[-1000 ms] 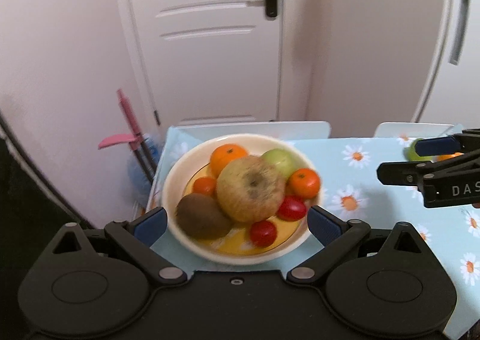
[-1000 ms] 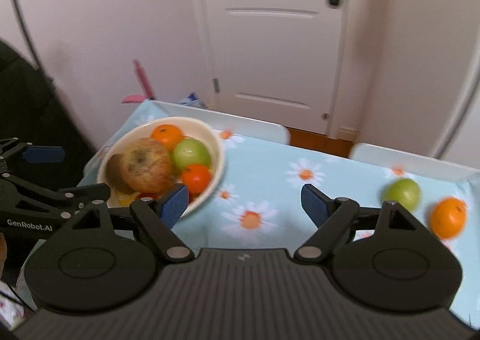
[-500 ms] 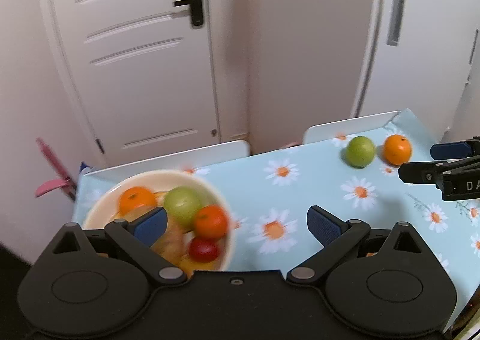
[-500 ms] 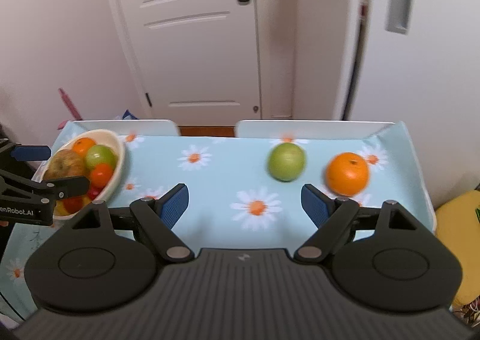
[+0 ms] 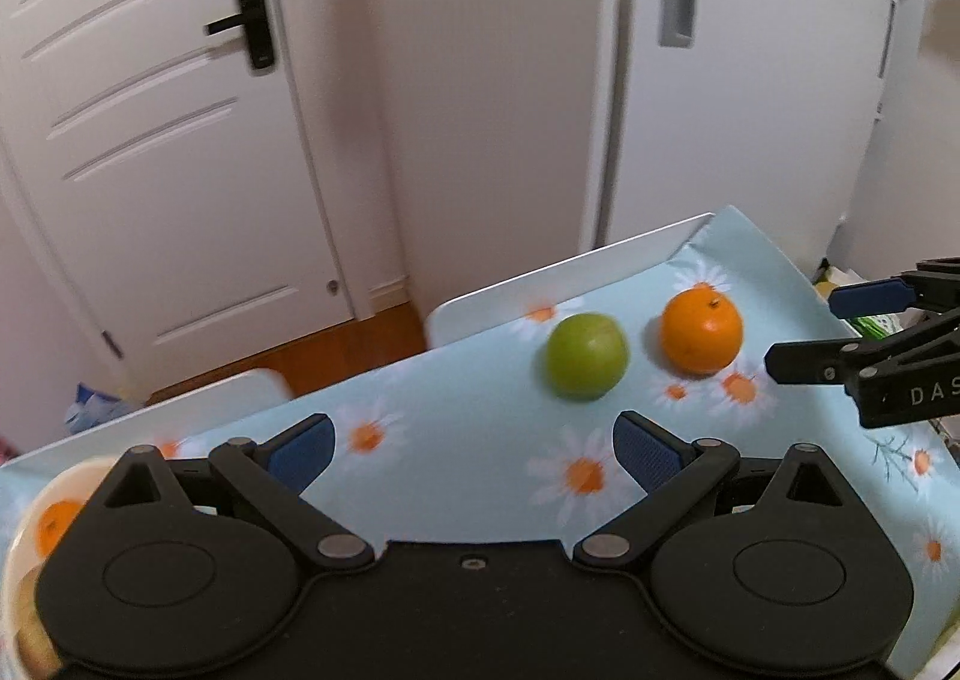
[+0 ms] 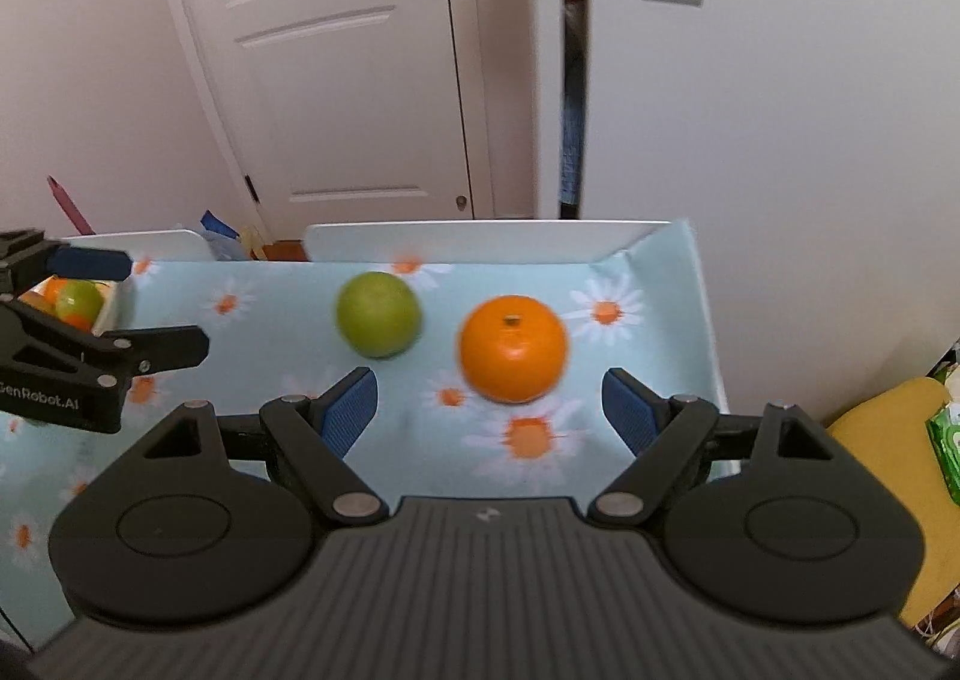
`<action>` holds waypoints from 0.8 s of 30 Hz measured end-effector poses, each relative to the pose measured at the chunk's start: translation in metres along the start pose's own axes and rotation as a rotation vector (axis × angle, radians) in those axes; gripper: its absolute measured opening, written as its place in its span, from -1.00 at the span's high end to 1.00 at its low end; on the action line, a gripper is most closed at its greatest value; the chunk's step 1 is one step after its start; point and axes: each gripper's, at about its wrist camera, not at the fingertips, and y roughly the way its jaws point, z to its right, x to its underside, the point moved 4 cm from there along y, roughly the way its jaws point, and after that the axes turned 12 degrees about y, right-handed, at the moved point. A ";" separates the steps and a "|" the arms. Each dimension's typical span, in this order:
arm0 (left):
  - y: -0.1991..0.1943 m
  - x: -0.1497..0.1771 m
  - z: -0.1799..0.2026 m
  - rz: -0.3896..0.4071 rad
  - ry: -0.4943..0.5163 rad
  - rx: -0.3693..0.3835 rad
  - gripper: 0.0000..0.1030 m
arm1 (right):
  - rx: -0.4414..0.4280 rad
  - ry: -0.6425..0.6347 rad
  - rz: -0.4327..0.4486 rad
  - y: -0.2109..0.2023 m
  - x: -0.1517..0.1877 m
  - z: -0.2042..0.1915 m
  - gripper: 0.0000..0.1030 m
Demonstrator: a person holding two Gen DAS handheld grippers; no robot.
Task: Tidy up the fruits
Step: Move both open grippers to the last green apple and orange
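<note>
A green apple (image 5: 587, 356) and an orange (image 5: 701, 332) lie side by side on the daisy-print tablecloth (image 5: 480, 440) near the table's far right. In the right wrist view the apple (image 6: 378, 314) is ahead left and the orange (image 6: 513, 349) lies just beyond my open, empty right gripper (image 6: 489, 407). My left gripper (image 5: 474, 449) is open and empty, short of the apple. A cream bowl (image 5: 24, 536) of fruit sits at the table's left end; it also shows in the right wrist view (image 6: 117, 299).
A white door (image 6: 336, 68) and a wall stand behind the table. White chair backs (image 6: 480, 242) line the far edge. A yellow cushion (image 6: 876, 440) and a green packet (image 6: 945, 440) lie right of the table.
Both grippers have swung right, away from the fruit bowl toward the loose apple and orange, and have come closer to them. Both stay open.
</note>
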 end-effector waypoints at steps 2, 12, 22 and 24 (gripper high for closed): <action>0.013 -0.008 0.009 0.001 0.007 0.021 -0.96 | -0.007 -0.002 -0.007 0.008 -0.002 0.011 -0.88; 0.064 -0.030 0.044 -0.007 0.113 0.062 -0.91 | -0.048 -0.031 -0.041 0.039 -0.006 0.040 -0.84; 0.102 -0.030 0.047 -0.049 0.142 0.063 -0.60 | -0.082 -0.056 -0.079 0.059 0.000 0.044 -0.82; 0.108 -0.031 0.049 -0.058 0.149 0.063 -0.44 | -0.087 -0.055 -0.083 0.061 0.000 0.044 -0.82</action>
